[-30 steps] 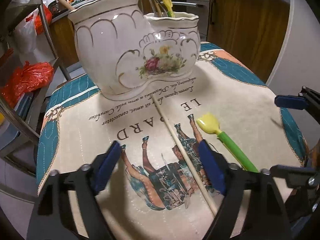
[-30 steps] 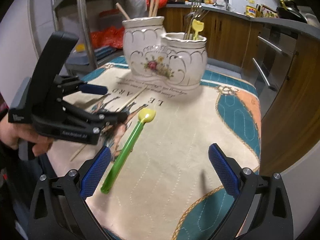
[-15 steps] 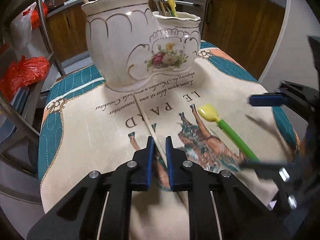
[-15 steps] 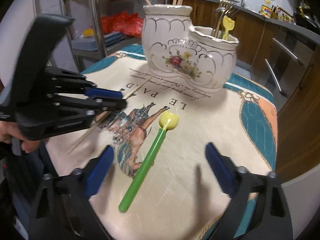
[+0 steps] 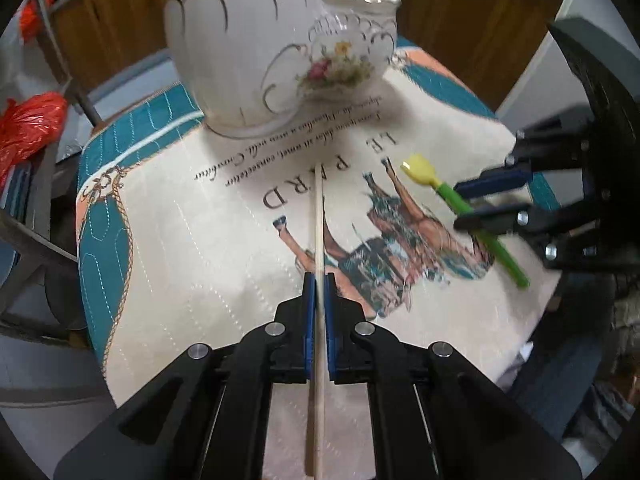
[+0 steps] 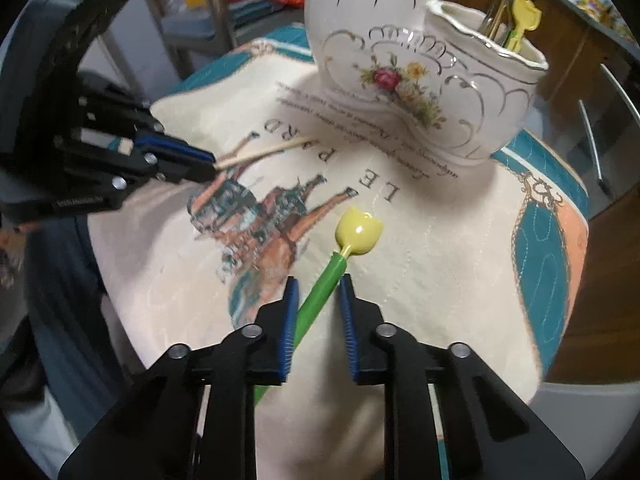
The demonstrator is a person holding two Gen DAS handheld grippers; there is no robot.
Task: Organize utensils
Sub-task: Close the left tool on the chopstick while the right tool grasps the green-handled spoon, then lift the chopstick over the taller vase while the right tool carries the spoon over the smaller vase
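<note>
A white two-part ceramic utensil holder (image 5: pixel 280 40) with a flower print stands at the far end of the printed cloth (image 5: pixel 180 260); it also shows in the right wrist view (image 6: pixel 400 60). My left gripper (image 5: pixel 319 280) is shut on a long wooden chopstick (image 5: pixel 319 208) that points toward the holder. My right gripper (image 6: pixel 318 284) is partly closed around the green handle of a yellow-headed spoon (image 6: pixel 324 276) lying on the cloth; its pads stand a little apart from the handle. The spoon (image 5: pixel 460 204) and right gripper (image 5: pixel 488 196) also show in the left wrist view.
The holder's smaller part holds forks and another yellow utensil (image 6: pixel 520 16). A metal rack with red bags (image 5: pixel 28 124) stands left of the table. Wooden cabinets (image 5: pixel 460 8) are behind. The table edge is close on the right.
My left gripper closed on the chopstick and lifted its end. My right gripper moved down over the spoon handle and narrowed around it.
</note>
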